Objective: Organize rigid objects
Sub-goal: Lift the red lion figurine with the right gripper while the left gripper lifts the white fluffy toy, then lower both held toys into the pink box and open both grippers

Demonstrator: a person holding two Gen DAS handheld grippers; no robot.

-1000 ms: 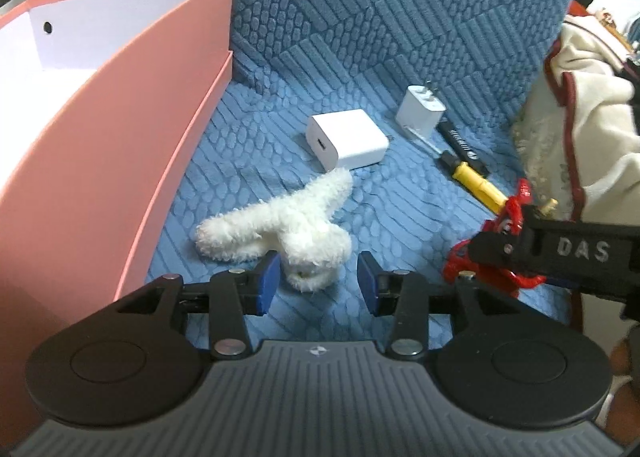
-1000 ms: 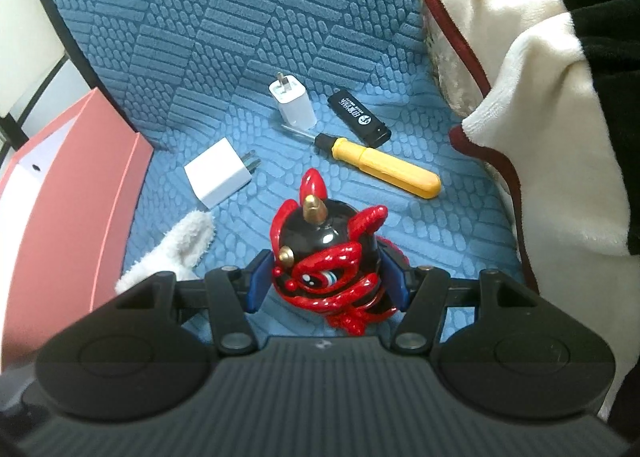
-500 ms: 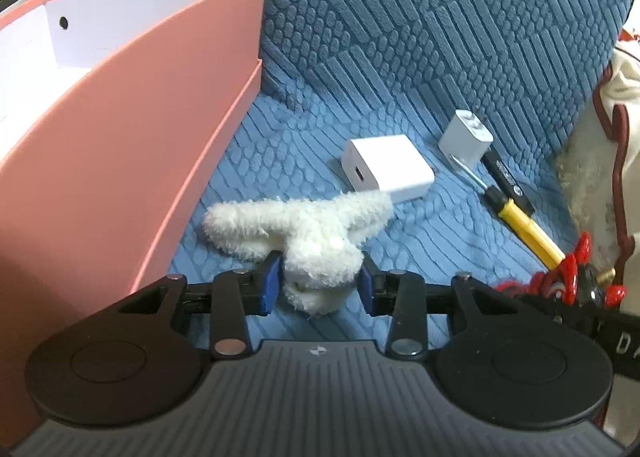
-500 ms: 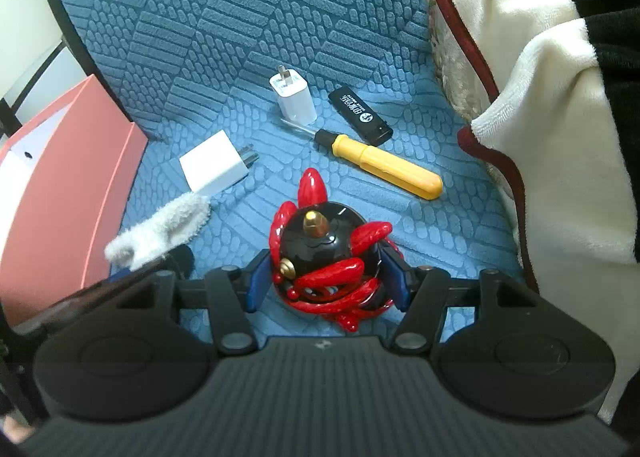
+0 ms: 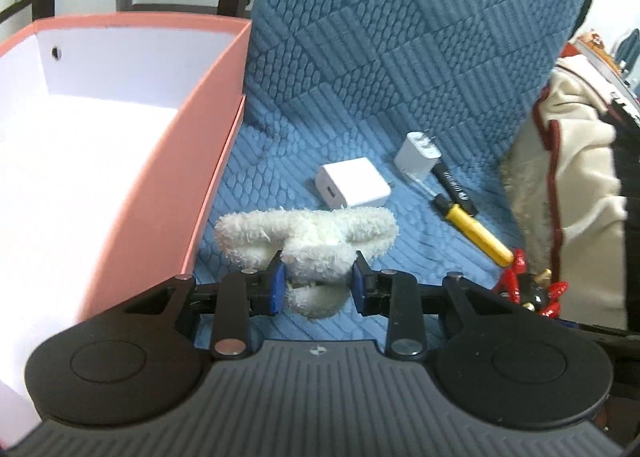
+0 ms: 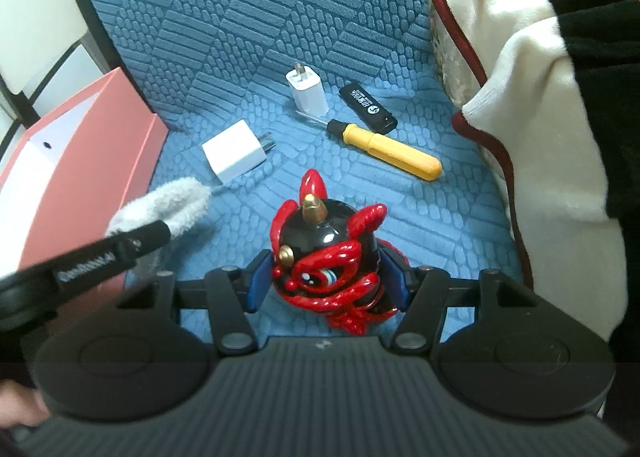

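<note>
My left gripper (image 5: 317, 284) is shut on a white fluffy plush toy (image 5: 312, 241) and holds it above the blue cushion, beside the pink box (image 5: 168, 177). My right gripper (image 6: 326, 284) is shut on a red and black horned figurine (image 6: 328, 253), lifted a little off the cushion. The figurine also shows at the right in the left wrist view (image 5: 532, 289). The plush and the left gripper show at the left in the right wrist view (image 6: 160, 209).
On the blue cushion (image 6: 240, 37) lie a white square charger (image 6: 234, 157), a smaller white plug adapter (image 6: 306, 93), a yellow-handled screwdriver (image 6: 392, 149) and a black USB stick (image 6: 368, 105). A cream blanket with red trim (image 6: 540, 77) lies at the right.
My left gripper closed on the plush toy and lifted it toward the pink box. My right gripper raised the figurine slightly.
</note>
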